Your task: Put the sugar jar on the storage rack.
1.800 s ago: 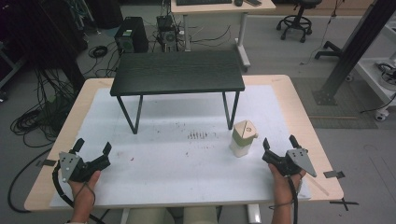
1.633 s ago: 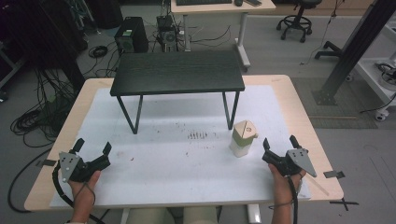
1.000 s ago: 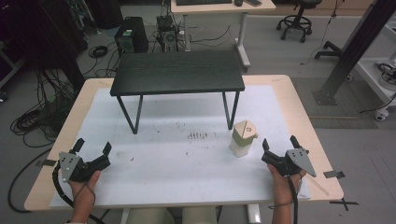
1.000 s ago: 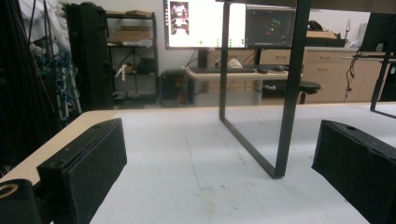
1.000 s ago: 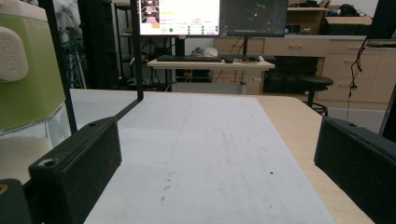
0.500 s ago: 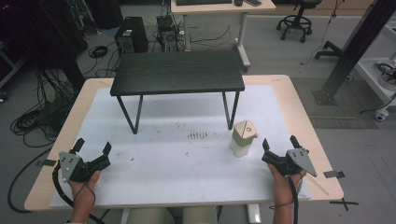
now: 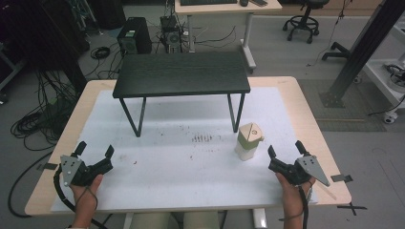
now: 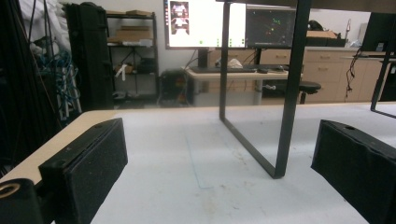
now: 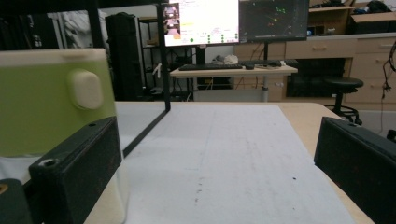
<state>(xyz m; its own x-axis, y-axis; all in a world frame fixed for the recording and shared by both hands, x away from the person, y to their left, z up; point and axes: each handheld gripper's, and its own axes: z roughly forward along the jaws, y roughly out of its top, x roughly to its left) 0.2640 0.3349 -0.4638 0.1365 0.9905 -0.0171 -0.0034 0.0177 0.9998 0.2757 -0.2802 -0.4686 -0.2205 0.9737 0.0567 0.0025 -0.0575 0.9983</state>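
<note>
Table: a wooden top under a white sheet, seen whole from my high view. Small black stand: it stands on thin metal legs on the far half of the table; in my left gripper view one of its leg frames rises just ahead. Container: a cream body with a green upper part and a cream lid, upright on the sheet, near the stand's right front leg and apart from it. In my right gripper view the container sits to the left, just beyond the left jaw; I cannot tell whether it touches that jaw. Left tongs: I hold them at the near left of the table, jaws spread wide, nothing between them; my left gripper view shows bare sheet between the two black pads. Right tongs: I hold them at the near right, just right of the container, jaws likewise spread wide, with bare sheet between them.
</note>
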